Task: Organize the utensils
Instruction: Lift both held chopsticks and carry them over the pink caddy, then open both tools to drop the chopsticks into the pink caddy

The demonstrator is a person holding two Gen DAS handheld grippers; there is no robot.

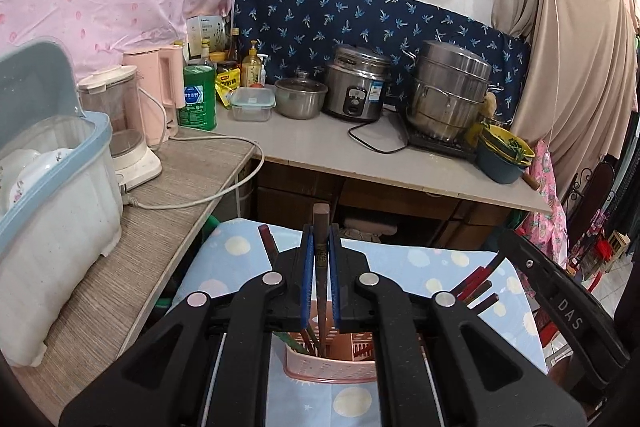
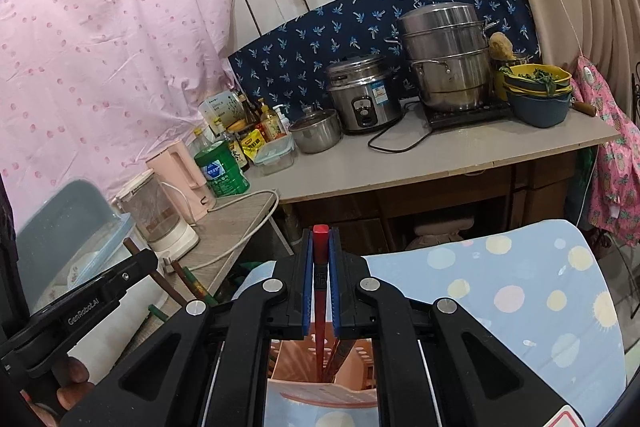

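In the left wrist view my left gripper [image 1: 321,233] is shut on a dark brown chopstick [image 1: 321,217] that stands upright. Its lower end reaches into a pink slotted utensil holder [image 1: 320,367] just below the fingers. Several other chopsticks lean in the holder, and a dark red one [image 1: 267,239] sticks up to the left. In the right wrist view my right gripper [image 2: 320,237] is shut on a red chopstick [image 2: 320,233], also upright, with its lower end down in the same pink holder [image 2: 316,359]. The holder stands on a light blue dotted cloth [image 2: 520,287].
The right tool's black housing [image 1: 560,299] crowds the right of the left view. A wood-grain side table [image 1: 168,195] carries a dish box [image 1: 52,187], blender [image 1: 124,123] and pink kettle [image 1: 156,87]. The counter [image 1: 360,155] behind holds bottles, a rice cooker [image 1: 356,87], a steamer [image 1: 448,95] and bowls [image 1: 504,155].
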